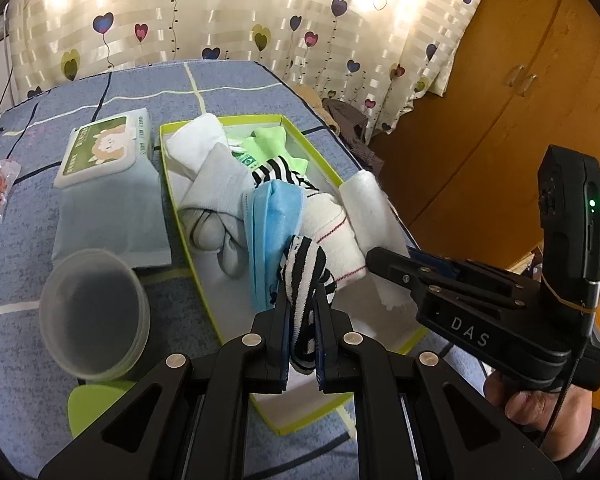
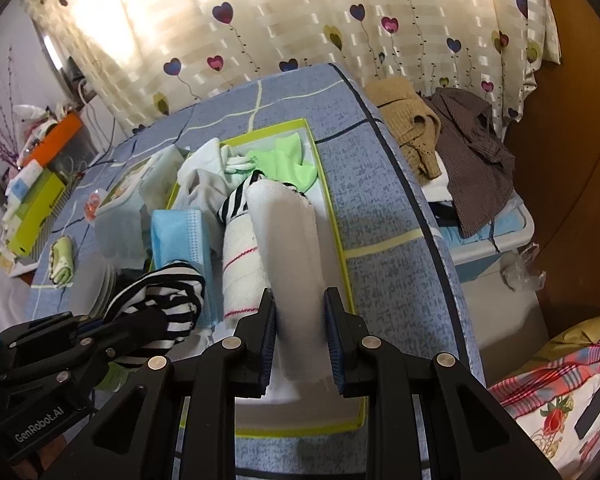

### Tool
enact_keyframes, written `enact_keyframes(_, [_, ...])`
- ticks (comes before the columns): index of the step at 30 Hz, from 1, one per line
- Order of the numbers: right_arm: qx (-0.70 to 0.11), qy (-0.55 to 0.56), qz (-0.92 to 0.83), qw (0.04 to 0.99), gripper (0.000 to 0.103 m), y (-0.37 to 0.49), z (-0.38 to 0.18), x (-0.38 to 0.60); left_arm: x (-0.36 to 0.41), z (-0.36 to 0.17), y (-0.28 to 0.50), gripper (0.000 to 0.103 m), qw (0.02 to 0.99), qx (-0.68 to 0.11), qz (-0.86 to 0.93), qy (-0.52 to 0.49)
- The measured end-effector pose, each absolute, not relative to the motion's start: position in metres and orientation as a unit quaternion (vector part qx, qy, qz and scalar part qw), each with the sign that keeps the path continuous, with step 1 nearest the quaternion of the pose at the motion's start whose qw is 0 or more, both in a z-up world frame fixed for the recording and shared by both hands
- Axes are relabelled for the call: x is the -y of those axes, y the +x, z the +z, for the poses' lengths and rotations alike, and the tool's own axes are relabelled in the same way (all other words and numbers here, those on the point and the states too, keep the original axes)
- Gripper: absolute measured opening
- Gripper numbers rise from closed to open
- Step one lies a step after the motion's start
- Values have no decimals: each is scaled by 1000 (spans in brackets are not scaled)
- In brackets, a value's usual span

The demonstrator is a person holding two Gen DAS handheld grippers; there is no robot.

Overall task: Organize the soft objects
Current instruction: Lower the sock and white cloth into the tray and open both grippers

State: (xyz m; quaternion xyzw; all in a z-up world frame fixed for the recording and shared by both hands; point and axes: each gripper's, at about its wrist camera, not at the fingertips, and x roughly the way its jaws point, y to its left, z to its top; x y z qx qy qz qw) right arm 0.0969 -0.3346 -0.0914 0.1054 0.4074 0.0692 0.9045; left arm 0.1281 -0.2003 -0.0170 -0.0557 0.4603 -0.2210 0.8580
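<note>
A lime-rimmed shallow box (image 1: pixel 166 184) (image 2: pixel 342 240) lies on the blue bedsheet, filled with white socks, a green cloth (image 1: pixel 274 142), a blue face mask (image 1: pixel 272 216) (image 2: pixel 180 236) and a white towel with red stitching (image 1: pixel 332 224). My left gripper (image 1: pixel 302 300) is shut on a black-and-white striped sock (image 1: pixel 306 268) over the box's near end. My right gripper (image 2: pixel 300 304) is shut on a rolled white cloth (image 2: pixel 288 240) above the box's right side. In the left wrist view the right gripper (image 1: pixel 384 264) shows at the right with the white cloth (image 1: pixel 370 208).
A wet-wipes pack (image 1: pixel 108 148) and a clear plastic cup (image 1: pixel 96 312) sit left of the box. A folded green cloth (image 2: pixel 62 260) and boxes lie farther left. Brown clothes (image 2: pixel 472 148) lie beyond the bed's right edge, beside a wooden wardrobe (image 1: pixel 520 100).
</note>
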Motion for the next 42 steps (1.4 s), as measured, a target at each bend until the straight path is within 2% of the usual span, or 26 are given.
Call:
enact_keyframes(12, [-423, 102, 78, 897, 22, 106, -98, 333, 205, -20, 134, 10, 860, -463, -209, -52])
enact_keyframes(15, [-427, 101, 79, 895, 25, 100, -98, 330, 205, -23, 128, 10, 855, -470, -214, -52])
enact_keyframes(17, [-427, 96, 77, 896, 32, 96, -97, 328, 203, -23, 124, 10, 855, -470, -213, -49])
enact_keyframes(18, [-426, 95, 76, 896, 40, 94, -96, 328, 202, -23, 123, 10, 855, -471, -212, -50])
enact_keyframes(19, [-424, 95, 75, 898, 44, 92, -94, 328, 199, -23, 122, 10, 854, -473, -211, -54])
enact_keyframes(26, [-403, 95, 78, 907, 44, 78, -81, 327, 194, -17, 115, 12, 855, -468, -215, -60])
enact_keyframes(29, [-400, 96, 78, 908, 44, 73, -78, 327, 196, -18, 114, 17, 854, -469, -218, -56])
enact_keyframes(34, [-398, 96, 75, 909, 44, 67, -77, 328, 197, -19, 112, 35, 854, -469, -220, -53])
enact_keyframes(42, [-387, 97, 75, 914, 44, 59, -68, 327, 191, -4, 103, 35, 864, -449, -219, -54])
